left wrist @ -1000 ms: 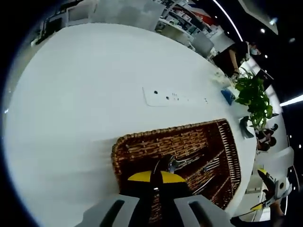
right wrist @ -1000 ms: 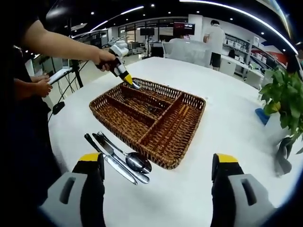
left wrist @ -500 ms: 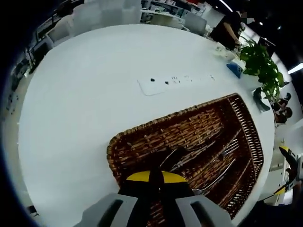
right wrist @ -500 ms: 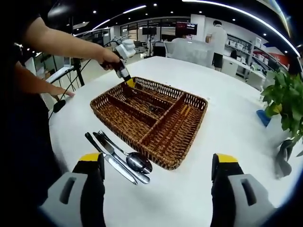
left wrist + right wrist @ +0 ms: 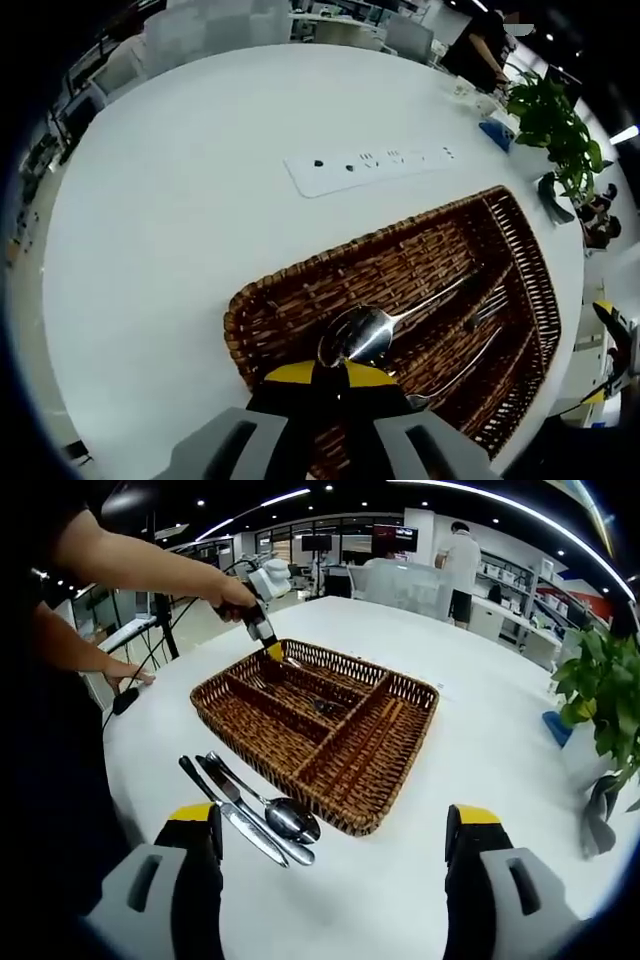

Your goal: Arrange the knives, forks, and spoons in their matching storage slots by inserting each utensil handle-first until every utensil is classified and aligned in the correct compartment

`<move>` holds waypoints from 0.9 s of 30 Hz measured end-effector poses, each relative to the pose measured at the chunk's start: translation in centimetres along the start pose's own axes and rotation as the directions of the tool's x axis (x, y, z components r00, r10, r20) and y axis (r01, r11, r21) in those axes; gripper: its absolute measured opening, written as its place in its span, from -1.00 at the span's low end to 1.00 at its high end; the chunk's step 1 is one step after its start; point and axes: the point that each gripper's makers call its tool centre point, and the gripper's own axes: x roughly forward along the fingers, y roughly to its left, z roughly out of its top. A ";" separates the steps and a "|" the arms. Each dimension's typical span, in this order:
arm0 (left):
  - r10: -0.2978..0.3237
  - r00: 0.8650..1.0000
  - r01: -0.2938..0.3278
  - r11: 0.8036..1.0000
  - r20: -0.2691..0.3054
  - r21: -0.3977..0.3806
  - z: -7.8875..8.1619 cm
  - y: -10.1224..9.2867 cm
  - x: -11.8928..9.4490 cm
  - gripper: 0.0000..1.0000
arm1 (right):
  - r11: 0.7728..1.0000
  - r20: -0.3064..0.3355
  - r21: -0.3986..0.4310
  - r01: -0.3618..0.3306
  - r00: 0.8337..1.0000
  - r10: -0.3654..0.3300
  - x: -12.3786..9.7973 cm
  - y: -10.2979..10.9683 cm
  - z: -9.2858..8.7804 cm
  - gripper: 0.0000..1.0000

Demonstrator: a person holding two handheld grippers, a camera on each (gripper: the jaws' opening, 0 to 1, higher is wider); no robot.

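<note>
A brown wicker basket (image 5: 300, 300) with long compartments lies on the white round table (image 5: 180, 200). My left gripper (image 5: 330, 374) hangs over its corner, shut on the bowl end of a spoon (image 5: 362, 333). The spoon's handle points away along a compartment. Forks (image 5: 487, 303) lie in the neighbouring slots. In the right gripper view, the left gripper (image 5: 272, 652) is at the far corner of the basket (image 5: 350, 790), held by a hand. My right gripper (image 5: 332, 825) stands wide open and empty near the table's front. A knife (image 5: 235, 805), a spoon (image 5: 285, 818) and another utensil lie just left of it.
A white power strip (image 5: 368, 165) lies on the table beyond the basket. A potted plant (image 5: 600, 695) and a blue object (image 5: 553, 723) stand at the table's right side. The person's arm (image 5: 130, 570) reaches over the left edge. Desks and a standing person fill the background.
The left gripper has shifted a little along the basket's far corner, and the spoon's bowl now shows bright in front of its tips. The right gripper has stayed put.
</note>
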 end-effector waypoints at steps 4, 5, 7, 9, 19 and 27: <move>0.004 1.000 -0.004 1.000 0.016 0.018 0.1 0.0 -0.3 -0.73 | 1.000 0.010 0.003 0.001 1.000 -0.001 0.1 0.0 0.3 0.90; 0.006 1.000 -0.007 1.000 0.030 0.025 0.4 0.0 -0.4 -0.72 | 1.000 0.012 0.001 0.000 1.000 0.000 0.1 0.1 0.4 0.90; 0.009 0.998 -0.010 1.000 0.055 0.027 0.8 0.1 -0.8 -0.73 | 1.000 0.013 -0.002 -0.002 1.000 0.002 0.1 0.1 0.4 0.90; 0.003 0.998 -0.005 1.000 0.063 0.026 1.0 -0.1 -1.2 -0.72 | 1.000 0.016 -0.005 -0.004 1.000 0.004 0.1 0.2 0.5 0.91; -0.017 0.984 0.001 0.996 0.179 0.086 1.8 -2.1 -4.1 -0.55 | 1.000 0.059 -0.014 -0.015 0.998 0.015 -0.2 0.9 1.6 0.93; -0.057 0.951 0.017 0.991 0.304 0.133 1.1 -5.2 -7.3 -0.32 | 0.999 0.084 -0.018 -0.029 0.996 0.031 -0.6 1.5 2.1 0.98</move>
